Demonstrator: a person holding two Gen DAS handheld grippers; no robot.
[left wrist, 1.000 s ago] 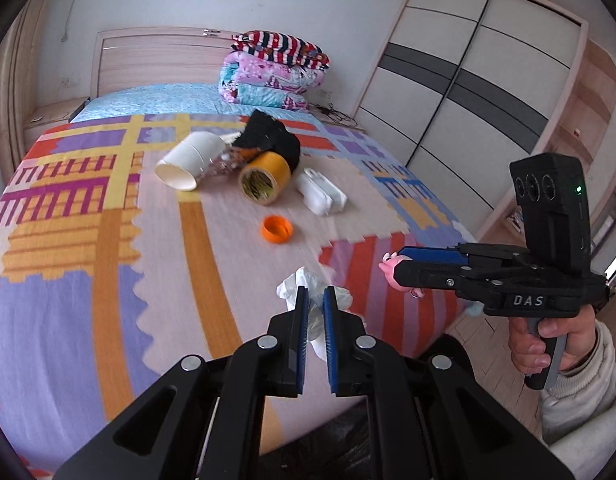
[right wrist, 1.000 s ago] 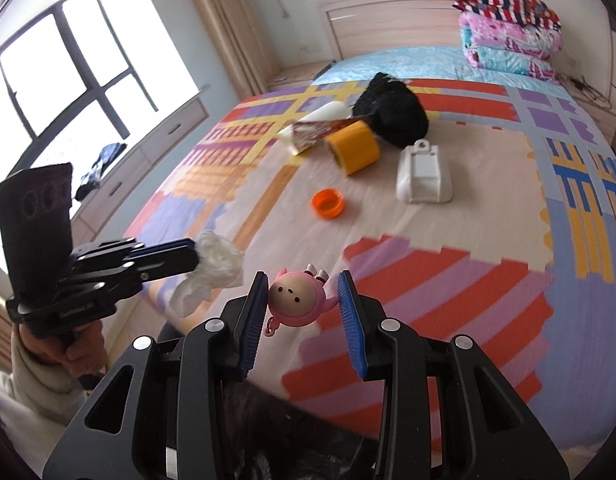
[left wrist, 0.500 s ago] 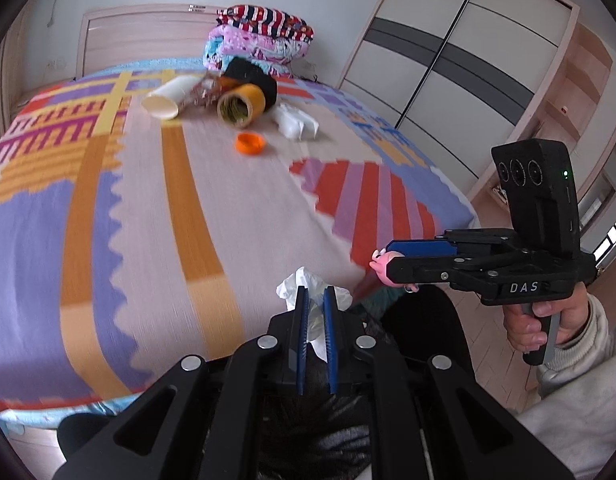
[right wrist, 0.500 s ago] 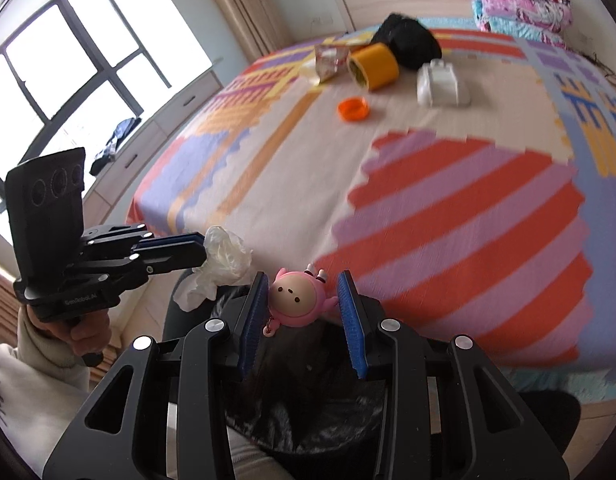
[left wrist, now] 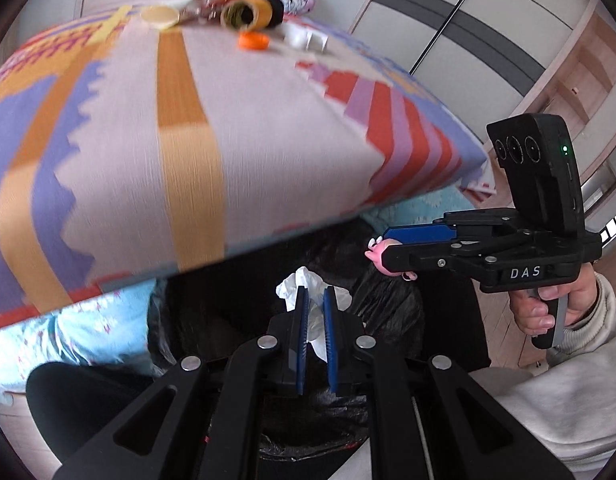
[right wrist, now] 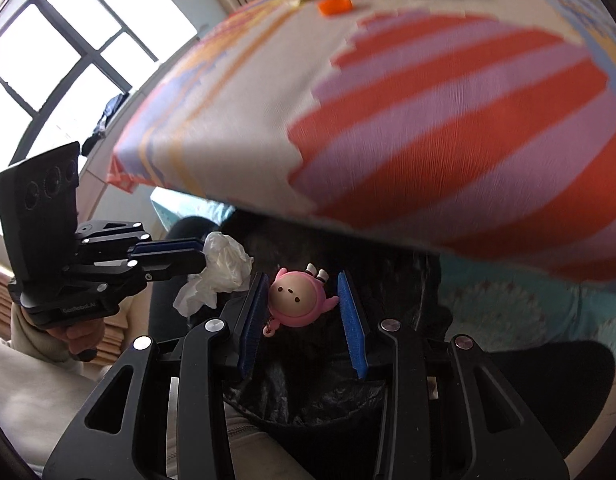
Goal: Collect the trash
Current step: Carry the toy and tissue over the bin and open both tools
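My left gripper (left wrist: 312, 294) is shut on a crumpled white tissue (left wrist: 304, 282) and holds it over a black-lined trash bin (left wrist: 339, 416) beside the bed; the tissue also shows in the right wrist view (right wrist: 224, 266). My right gripper (right wrist: 302, 284) has its jaws spread wider than the pink round toy figure (right wrist: 294, 300) between them; only the left pad seems to touch it. The toy hangs over the bin's black bag (right wrist: 308, 396). In the left wrist view the right gripper (left wrist: 381, 248) is to the right, with the toy (left wrist: 377, 254) at its tips.
The bed (left wrist: 188, 128) with its striped cover rises just beyond the bin. At its far end lie an orange cap (left wrist: 252, 41), a yellow tape roll (left wrist: 246, 12), a paper cup (left wrist: 160, 16) and a white object (left wrist: 304, 39). Wardrobes (left wrist: 467, 32) stand right, a window (right wrist: 56, 48) left.
Both grippers have dropped below the bed's edge and now sit over the bin. The right jaws have opened wider around the toy. The left still grips the tissue.
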